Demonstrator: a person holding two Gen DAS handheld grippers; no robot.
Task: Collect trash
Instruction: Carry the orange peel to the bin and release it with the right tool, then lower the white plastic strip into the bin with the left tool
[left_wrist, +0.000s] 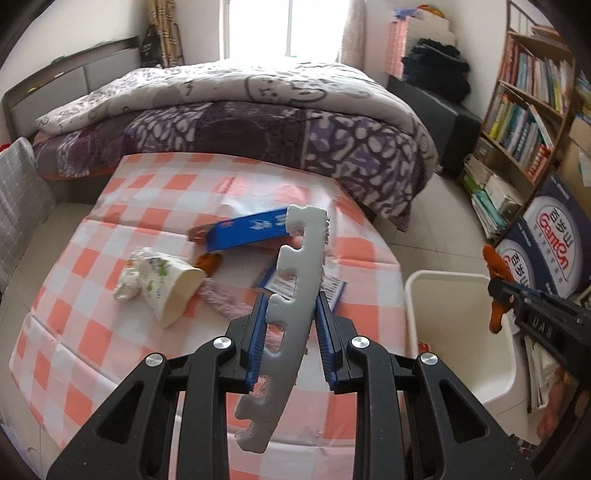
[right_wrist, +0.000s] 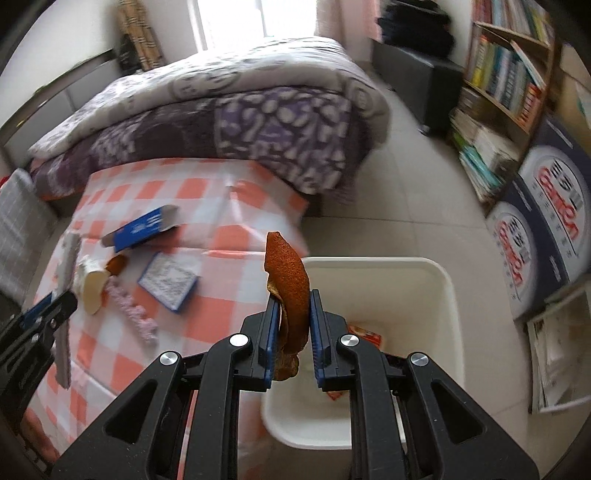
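Crowding a checked tablecloth (left_wrist: 110, 206) (bed (left_wrist: 236, 110) behind): trash.

1. The left gripper (left_wrist: 291, 325) has two matte black plastic linkage arms per side, each with a long cut-out slot.
2. Four round silver screw heads sit at its pivots, two on each side of the fingers.
3. Its fingers carry blue ribbed pads (left_wrist: 258, 339) on black backing plates.
4. The right gripper (right_wrist: 293, 328) is built the same: black slotted arms, four silver screws, blue pads (right_wrist: 271, 332).
5. Seen from the left wrist, the right gripper's black side bears faint embossed letters, too small to read surely.
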